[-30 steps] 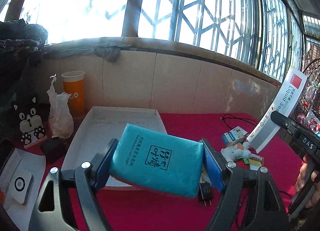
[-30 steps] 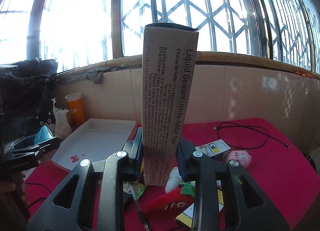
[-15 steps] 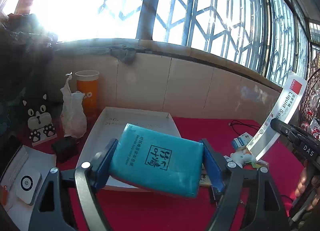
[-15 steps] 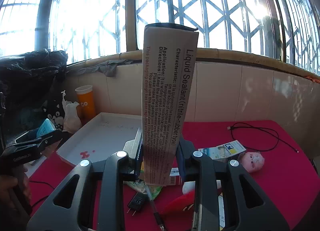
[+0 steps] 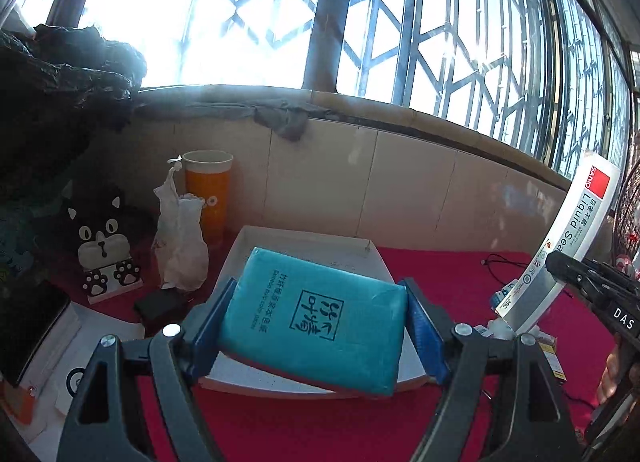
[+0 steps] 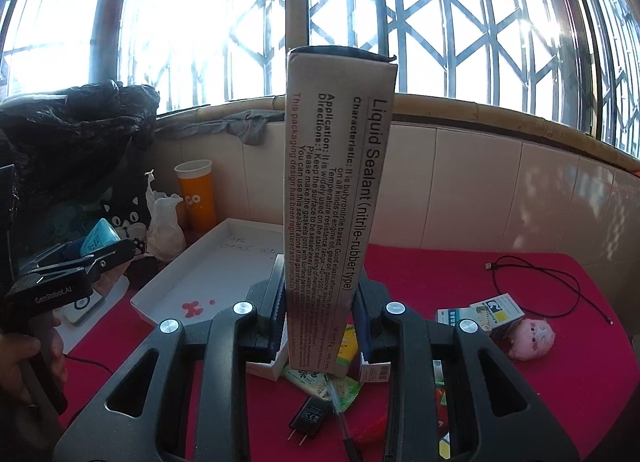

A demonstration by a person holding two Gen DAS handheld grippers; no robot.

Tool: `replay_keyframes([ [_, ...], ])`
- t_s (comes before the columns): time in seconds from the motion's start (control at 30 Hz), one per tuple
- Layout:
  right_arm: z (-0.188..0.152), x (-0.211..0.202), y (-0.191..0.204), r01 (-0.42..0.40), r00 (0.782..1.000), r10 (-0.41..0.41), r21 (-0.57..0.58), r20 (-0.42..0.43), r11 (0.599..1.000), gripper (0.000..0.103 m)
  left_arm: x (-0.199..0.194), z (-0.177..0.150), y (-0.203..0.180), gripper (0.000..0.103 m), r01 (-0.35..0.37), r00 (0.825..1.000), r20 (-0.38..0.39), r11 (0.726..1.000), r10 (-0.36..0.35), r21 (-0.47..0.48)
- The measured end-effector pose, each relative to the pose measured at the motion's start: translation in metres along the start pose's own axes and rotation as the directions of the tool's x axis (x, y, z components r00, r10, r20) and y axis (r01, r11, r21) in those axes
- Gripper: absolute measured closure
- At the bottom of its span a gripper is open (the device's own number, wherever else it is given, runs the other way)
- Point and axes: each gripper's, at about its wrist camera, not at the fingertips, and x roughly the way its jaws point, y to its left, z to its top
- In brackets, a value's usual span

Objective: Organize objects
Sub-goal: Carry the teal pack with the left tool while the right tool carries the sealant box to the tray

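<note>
White cardboard forms the shallow open tray (image 6: 200,270) at the far left of the red tablecloth (image 6: 460,274), and nothing but a few red marks is seen inside it, so the sorting is judged barely begun. Both loads are carried but not yet set down: the soft teal plastic-wrapped tissue pack (image 5: 316,318) is clamped flat between the blue pads of the left gripper (image 5: 320,326), above the tray's near edge, and the tall grey cardboard liquid sealant box (image 6: 336,198) is pinched upright in the right gripper (image 6: 320,322). Only the right wrist view shows what is left: the pink plush pig (image 6: 532,338), small white medicine boxes (image 6: 480,312), a black plug adapter (image 6: 310,418) and what may be a pen. Only the left wrist view shows the sealant box's red-labelled white face.
</note>
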Motion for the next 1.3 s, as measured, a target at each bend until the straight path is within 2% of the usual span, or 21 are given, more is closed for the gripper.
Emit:
replay_keyframes([
  [0.43, 0.017, 0.041, 0.032, -0.091, 0.993, 0.089, -0.016, -0.082, 0.996, 0.075, 0.02, 0.018, 0.01, 0.023, -0.032, 0.999, -0.001, 0.999, 0.032, 0.023],
  [0.7, 0.025, 0.075, 0.048, -0.134, 0.977, 0.133, 0.003, -0.166, 0.991, 0.075, 0.041, 0.028, 0.015, 0.023, -0.087, 0.996, -0.007, 0.994, 0.088, 0.061],
  [0.87, 0.031, 0.099, 0.053, -0.153, 0.965, 0.153, 0.016, -0.214, 0.988, 0.075, 0.062, 0.038, 0.017, 0.023, -0.096, 0.995, -0.028, 0.993, 0.099, 0.068],
  [1.0, 0.035, 0.12, 0.057, -0.169, 0.948, 0.169, 0.023, -0.268, 0.985, 0.075, 0.082, 0.049, 0.013, 0.022, -0.109, 0.993, -0.037, 0.991, 0.113, 0.082],
  [1.13, 0.034, 0.148, 0.06, -0.182, 0.923, 0.184, 0.038, -0.338, 0.983, 0.075, 0.111, 0.054, 0.012, 0.022, -0.13, 0.988, -0.066, 0.987, 0.137, 0.097],
  [1.3, 0.024, 0.19, 0.068, -0.173, 0.881, 0.181, 0.059, -0.438, 0.983, 0.075, 0.161, 0.046, 0.022, 0.022, -0.154, 0.973, -0.165, 0.986, 0.163, 0.065],
])
